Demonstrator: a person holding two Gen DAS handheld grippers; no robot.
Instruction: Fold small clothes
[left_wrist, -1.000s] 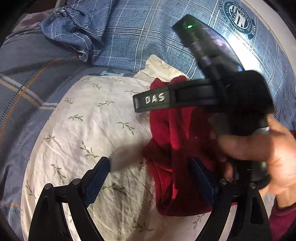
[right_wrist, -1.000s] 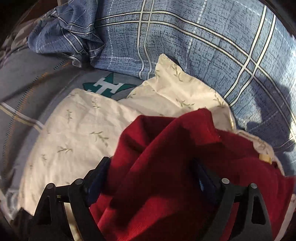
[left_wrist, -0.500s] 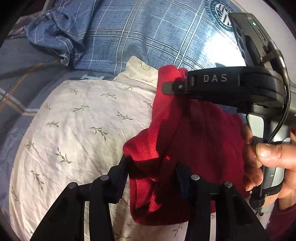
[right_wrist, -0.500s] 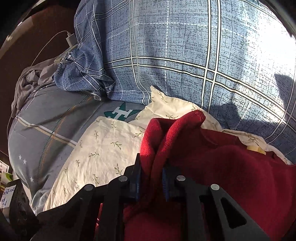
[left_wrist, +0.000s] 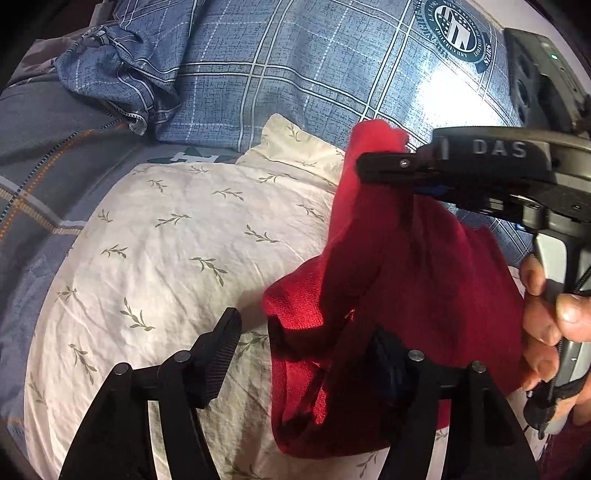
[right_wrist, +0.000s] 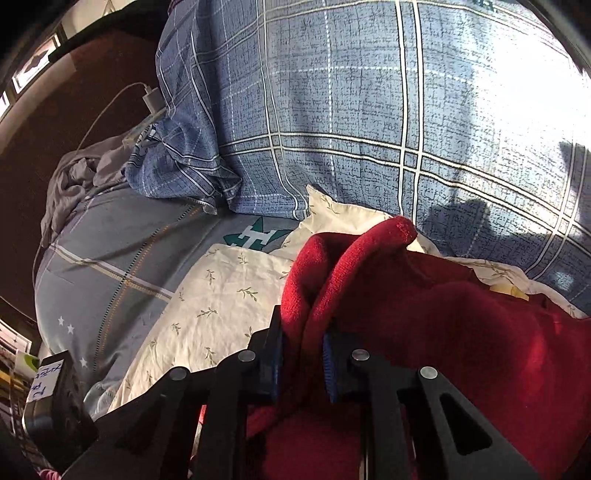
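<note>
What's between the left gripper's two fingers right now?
In the left wrist view, the left gripper straddles a lower corner of the red garment, with bare leaf-print pillow by its left finger. Its jaws have just been opening.

Left gripper (left_wrist: 306, 347): black plastic link arms, round silver pins at the joints, ribbed pads on the fingers (left_wrist: 221, 343). Right gripper (right_wrist: 301, 354): same black links and silver pins, blue ribbed pads. Its body carries raised letters "DAS", a grey handle, a small green light, a thin black cable. Hand (left_wrist: 550, 328) on the handle; dark red sleeve (left_wrist: 569, 446) at the wrist.
</note>
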